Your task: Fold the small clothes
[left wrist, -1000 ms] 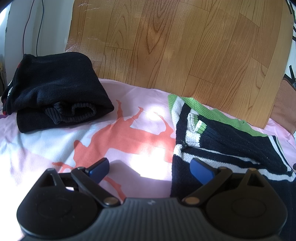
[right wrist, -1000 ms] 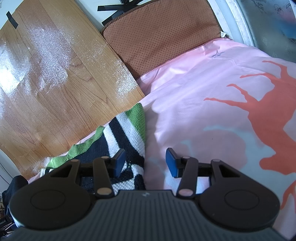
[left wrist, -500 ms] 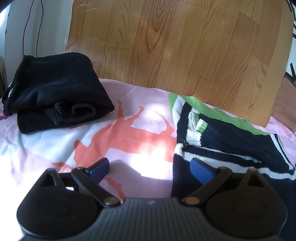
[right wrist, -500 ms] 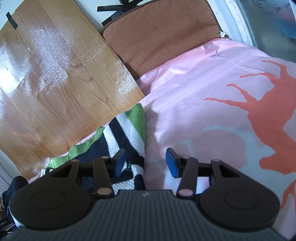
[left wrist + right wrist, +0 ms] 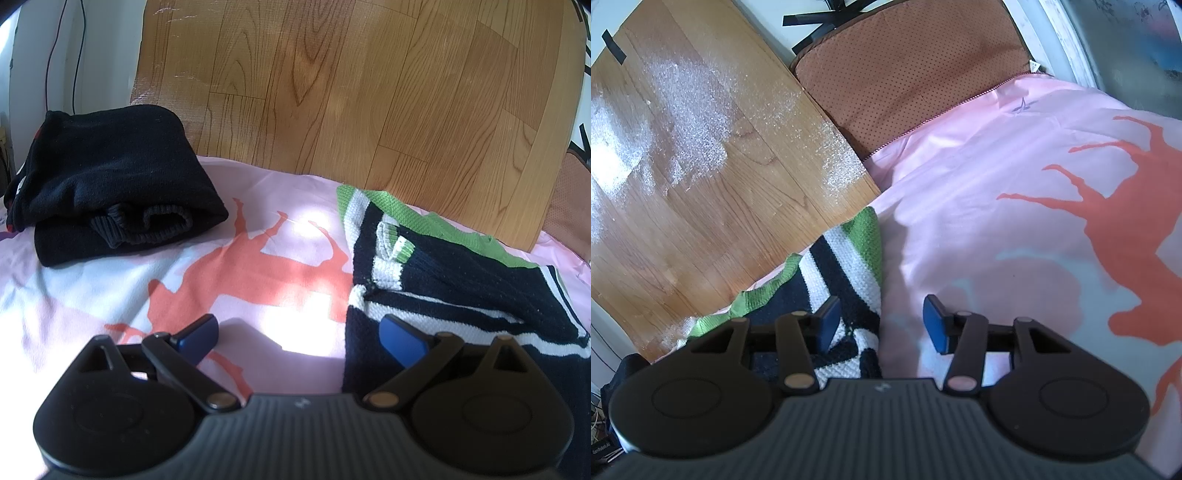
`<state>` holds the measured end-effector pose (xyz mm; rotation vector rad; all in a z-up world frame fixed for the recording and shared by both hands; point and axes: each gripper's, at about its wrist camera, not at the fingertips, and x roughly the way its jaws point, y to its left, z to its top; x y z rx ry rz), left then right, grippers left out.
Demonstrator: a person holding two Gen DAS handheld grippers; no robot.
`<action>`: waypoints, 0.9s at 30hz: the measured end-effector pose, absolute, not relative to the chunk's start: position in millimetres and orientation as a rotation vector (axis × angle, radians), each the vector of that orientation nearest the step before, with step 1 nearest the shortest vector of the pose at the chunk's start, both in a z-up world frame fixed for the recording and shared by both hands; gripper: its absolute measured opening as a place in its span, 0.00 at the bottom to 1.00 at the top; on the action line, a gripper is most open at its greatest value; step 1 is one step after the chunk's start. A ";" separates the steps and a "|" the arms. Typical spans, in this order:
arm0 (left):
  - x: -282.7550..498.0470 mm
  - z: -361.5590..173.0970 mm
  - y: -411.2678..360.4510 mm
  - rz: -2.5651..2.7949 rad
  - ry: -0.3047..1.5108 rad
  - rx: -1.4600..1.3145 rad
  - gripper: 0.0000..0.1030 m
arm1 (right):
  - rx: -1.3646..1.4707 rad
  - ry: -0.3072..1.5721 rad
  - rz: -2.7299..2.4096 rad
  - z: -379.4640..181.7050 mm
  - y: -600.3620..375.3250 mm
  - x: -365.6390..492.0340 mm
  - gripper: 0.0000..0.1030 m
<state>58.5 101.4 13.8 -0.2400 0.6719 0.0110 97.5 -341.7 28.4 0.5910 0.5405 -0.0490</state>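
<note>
On the pink bedcover (image 5: 110, 288), against the wood-grain board (image 5: 369, 92), the striped sweater (image 5: 461, 280) lay spread out and unfolded. We found it between our two tools. Its left edge fell within the gap of the left gripper (image 5: 301, 334), whose blue pads (image 5: 400, 341) stood spread wide: the right-hand pad hovered over dark knit, the other over bare cover, and we pinched nothing. Its right edge ran up between the fingers of the right gripper (image 5: 877, 319), also parted and not pressing the cloth; those jaws had just opened a little further, with only the sweater's margin and the cover between them. We judged both hands about equally near, each at one side edge.

The garment's long axis ran from our grippers toward the board. We judged that the coming move turned on this: each side edge lay just ahead of and below its fingers.

The sweater (image 5: 846, 266) was a coarse knit, navy with white stripes and green bands at the far end. A ribbed cuff lay doubled on top. A dark folded garment (image 5: 107, 177) sat well apart to the left.
</note>
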 end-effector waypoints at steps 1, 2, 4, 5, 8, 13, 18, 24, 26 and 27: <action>58.7 13.8 102.3 0.008 0.673 -0.241 0.94 | 0.594 0.540 -0.047 28.3 -342.0 97.6 0.52; 57.2 14.0 103.6 -0.001 0.674 -0.245 0.94 | 0.597 0.539 -0.046 28.3 -342.7 97.5 0.53; 48.0 15.9 108.9 -0.034 0.675 -0.256 0.94 | 0.604 0.538 -0.045 28.1 -343.4 97.2 0.53; 39.5 17.9 113.6 -0.054 0.669 -0.273 0.94 | 0.606 0.537 -0.045 28.3 -343.7 96.9 0.53; -0.9 27.7 134.3 -0.117 0.640 -0.328 0.95 | 0.611 0.535 -0.039 28.2 -344.0 96.3 0.54; -74.2 37.3 162.7 -0.164 0.645 -0.360 0.96 | 0.613 0.528 -0.026 29.1 -343.4 96.7 0.55; -122.8 41.3 157.1 -0.263 0.705 -0.338 0.96 | 0.607 0.535 -0.031 34.0 -343.4 88.5 0.54; -136.4 35.8 134.1 -0.326 0.853 -0.266 0.94 | 0.494 0.625 0.138 48.6 -330.3 29.0 0.41; -137.0 33.7 129.2 -0.352 0.911 -0.258 0.89 | 0.460 0.670 0.187 50.6 -327.4 4.0 0.31; -137.1 31.5 126.4 -0.367 0.943 -0.249 0.88 | 0.447 0.691 0.222 51.1 -327.7 -13.6 0.28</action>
